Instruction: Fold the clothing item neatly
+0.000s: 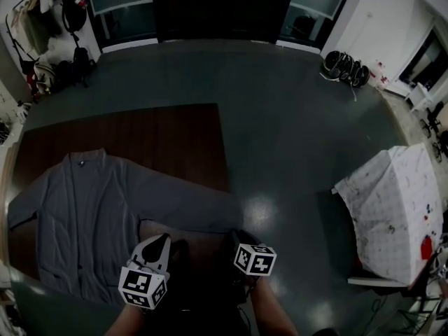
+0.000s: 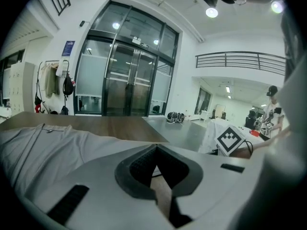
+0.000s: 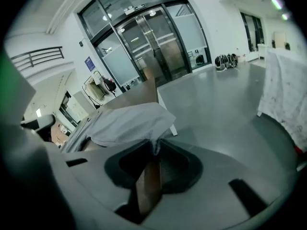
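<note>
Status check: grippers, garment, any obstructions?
Left gripper shut, empty. Right gripper shut on sleeve end. Grey garment spread on brown table, not yet folded. Nothing in the way seen.

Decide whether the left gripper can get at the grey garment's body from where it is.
Probably yes: the left gripper, shut and empty, sits beside the grey garment on the table with nothing between them. It must open first.

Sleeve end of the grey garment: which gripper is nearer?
Right. The right gripper is shut on the sleeve end; the left gripper, shut on nothing, sits off to its left near the garment's body.
</note>
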A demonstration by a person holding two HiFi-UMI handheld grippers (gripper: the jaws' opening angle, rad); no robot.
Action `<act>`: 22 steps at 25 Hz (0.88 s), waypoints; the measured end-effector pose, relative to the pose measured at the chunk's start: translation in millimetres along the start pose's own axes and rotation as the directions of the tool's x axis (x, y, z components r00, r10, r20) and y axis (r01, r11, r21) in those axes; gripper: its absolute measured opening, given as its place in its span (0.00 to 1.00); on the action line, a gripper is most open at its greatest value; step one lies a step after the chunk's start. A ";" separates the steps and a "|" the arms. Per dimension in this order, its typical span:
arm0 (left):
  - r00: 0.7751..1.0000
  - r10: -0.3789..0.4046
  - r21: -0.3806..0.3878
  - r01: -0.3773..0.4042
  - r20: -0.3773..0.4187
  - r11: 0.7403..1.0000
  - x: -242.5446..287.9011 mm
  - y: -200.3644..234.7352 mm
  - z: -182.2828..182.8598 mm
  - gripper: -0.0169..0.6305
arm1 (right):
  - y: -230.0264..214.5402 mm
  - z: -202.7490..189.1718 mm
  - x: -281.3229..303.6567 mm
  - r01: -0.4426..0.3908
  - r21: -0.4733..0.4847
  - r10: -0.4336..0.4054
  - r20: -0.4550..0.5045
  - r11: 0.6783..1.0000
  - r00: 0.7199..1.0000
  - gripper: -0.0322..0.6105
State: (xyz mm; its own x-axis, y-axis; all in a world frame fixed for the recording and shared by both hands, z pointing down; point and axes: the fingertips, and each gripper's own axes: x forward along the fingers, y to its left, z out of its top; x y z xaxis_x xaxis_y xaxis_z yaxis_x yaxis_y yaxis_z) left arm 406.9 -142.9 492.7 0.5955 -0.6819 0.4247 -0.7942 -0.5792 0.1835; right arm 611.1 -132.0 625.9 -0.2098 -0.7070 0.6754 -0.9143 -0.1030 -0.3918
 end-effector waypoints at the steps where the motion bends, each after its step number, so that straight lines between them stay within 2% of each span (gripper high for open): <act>1: 1.000 0.006 -0.001 -0.006 0.003 1.000 -1.7 1.0 0.1 0.04 | -0.9 1.3 -1.2 0.013 -0.019 -0.013 0.004 1.000 1.000 0.13; 4: 1.000 0.025 -0.002 -0.025 0.014 1.000 -8.5 5.0 2.4 0.04 | 4.7 14.1 -8.4 0.030 -0.081 -0.026 0.045 0.996 0.999 0.09; 9: 0.995 0.084 -0.010 -0.083 0.048 0.996 -31.0 27.4 10.2 0.04 | 34.6 43.2 -18.8 0.031 -0.182 -0.007 0.129 0.983 0.992 0.08; 15: 0.985 0.146 -0.046 -0.142 0.092 0.989 -74.1 69.3 12.2 0.04 | 69.4 60.3 -26.1 0.054 -0.227 -0.018 0.159 0.972 0.987 0.08; 19: 0.981 0.151 -0.072 -0.143 0.120 0.987 -110.4 109.3 10.4 0.04 | 104.0 67.3 -37.9 0.090 -0.234 -0.038 0.216 0.968 0.976 0.08; 22: 0.983 0.120 -0.059 -0.113 0.139 0.992 -138.4 134.3 8.1 0.04 | 136.7 73.4 -48.9 0.111 -0.255 -0.042 0.264 0.961 0.964 0.08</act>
State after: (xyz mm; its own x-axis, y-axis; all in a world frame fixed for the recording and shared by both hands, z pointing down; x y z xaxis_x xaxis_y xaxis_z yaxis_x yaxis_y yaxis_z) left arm 218.8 -130.0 451.4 0.5069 -0.8019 0.3163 -0.8620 -0.4715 0.1860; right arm 521.9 -162.8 493.5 -0.0723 -0.8617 0.5022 -0.9899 0.0003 -0.1420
